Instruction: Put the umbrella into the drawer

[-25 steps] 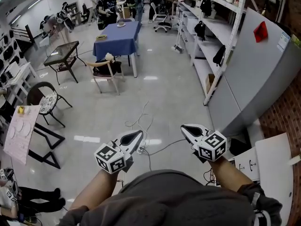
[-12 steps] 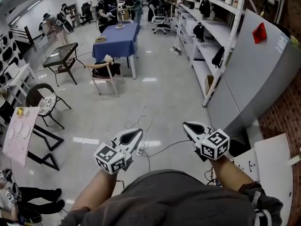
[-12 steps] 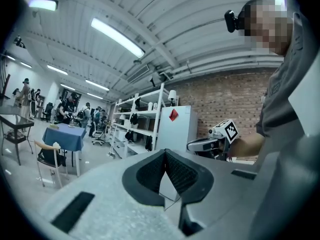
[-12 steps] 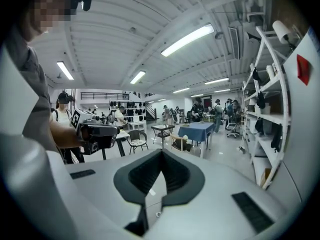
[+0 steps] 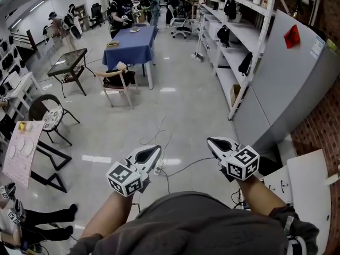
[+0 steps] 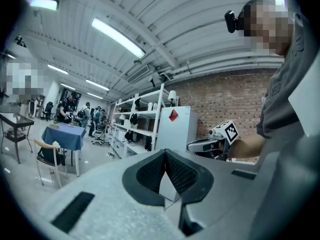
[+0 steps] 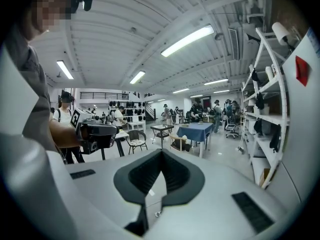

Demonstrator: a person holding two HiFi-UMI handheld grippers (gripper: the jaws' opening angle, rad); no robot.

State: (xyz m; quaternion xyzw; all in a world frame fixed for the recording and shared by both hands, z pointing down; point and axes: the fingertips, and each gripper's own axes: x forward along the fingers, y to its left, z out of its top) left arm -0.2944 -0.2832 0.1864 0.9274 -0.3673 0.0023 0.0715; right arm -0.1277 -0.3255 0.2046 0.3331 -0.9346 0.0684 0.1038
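No umbrella and no drawer show in any view. In the head view my left gripper (image 5: pixel 154 150) and my right gripper (image 5: pixel 212 140) are held side by side in front of the person's body, above the shiny floor. Both point away from the body and roughly level. In the left gripper view the black pads (image 6: pixel 178 173) meet at the tip of the left gripper (image 6: pixel 164 153) with nothing between them. The right gripper (image 7: pixel 160 153) looks the same in its own view, pads together and empty. Each gripper also appears in the other's view: the right gripper (image 6: pixel 193 145) and the left gripper (image 7: pixel 116 130).
A tall grey cabinet (image 5: pixel 297 78) and white open shelving (image 5: pixel 239 36) line the right side. A white table (image 5: pixel 313 185) stands at the lower right. Cables (image 5: pixel 159 137) lie on the floor just ahead. Farther off are a blue-clothed table (image 5: pixel 130 41), a chair (image 5: pixel 119 81) and several people.
Both grippers have stayed where they were, shut. Only the people at the back and at the lower left have shifted.
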